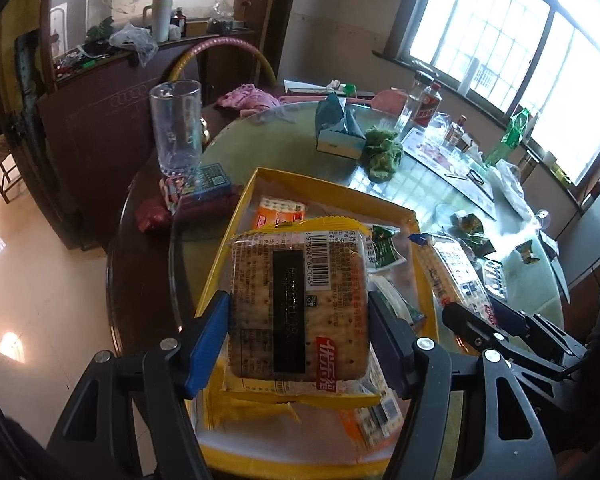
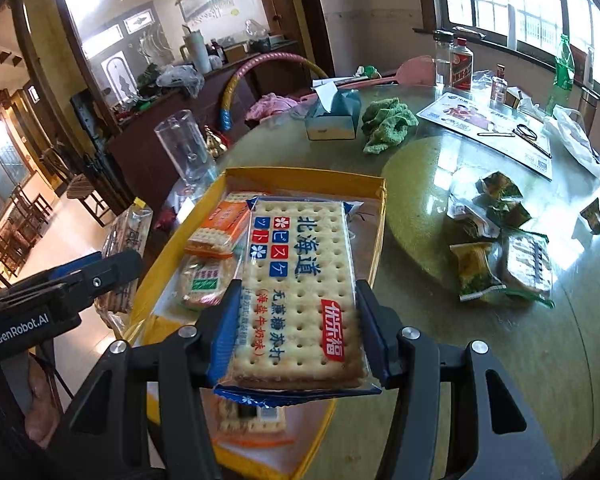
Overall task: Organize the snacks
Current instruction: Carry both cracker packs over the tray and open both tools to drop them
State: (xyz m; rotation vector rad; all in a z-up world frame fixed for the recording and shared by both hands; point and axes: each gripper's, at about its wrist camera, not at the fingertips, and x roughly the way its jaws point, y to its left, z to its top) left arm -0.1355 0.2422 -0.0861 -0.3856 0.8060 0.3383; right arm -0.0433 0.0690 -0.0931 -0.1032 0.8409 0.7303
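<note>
Two cracker packets above one yellow box (image 2: 380,216), each pinched in its own tongs.

Left gripper (image 1: 298,320): blue pads closed on the long edges of the yellow-wrapped cracker packet (image 1: 298,304), barcode side up, long axis running away from the camera along the fingers. Jaws spread fairly wide, yet only as wide as the packet; no gap visible between pads and wrapper. Packet held above the near half of the box, directly over its interior.

Right gripper (image 2: 296,320): pads pressed against both long sides of the blue-wrapped cracker packet (image 2: 300,288), printed face up, long axis likewise pointing away along the fingers. Somewhat narrower spread than the left. Packet suspended above the box's near right portion, far end reaching toward the middle.

Box contents below: orange packet (image 2: 218,226) and round-cracker packet (image 2: 204,280) toward the left side, another packet lying on the floor near the front. Free floor apparently toward the right and far end.

Deciding relation: box beneath and slightly ahead of both pairs of tongs, so a short descent probably suffices for either. Both about equally near; left gripper seen at the left edge of the right wrist view, just beside the box.

Loose snacks (image 2: 496,264) remaining on the green table (image 2: 420,184), well right of the box.
</note>
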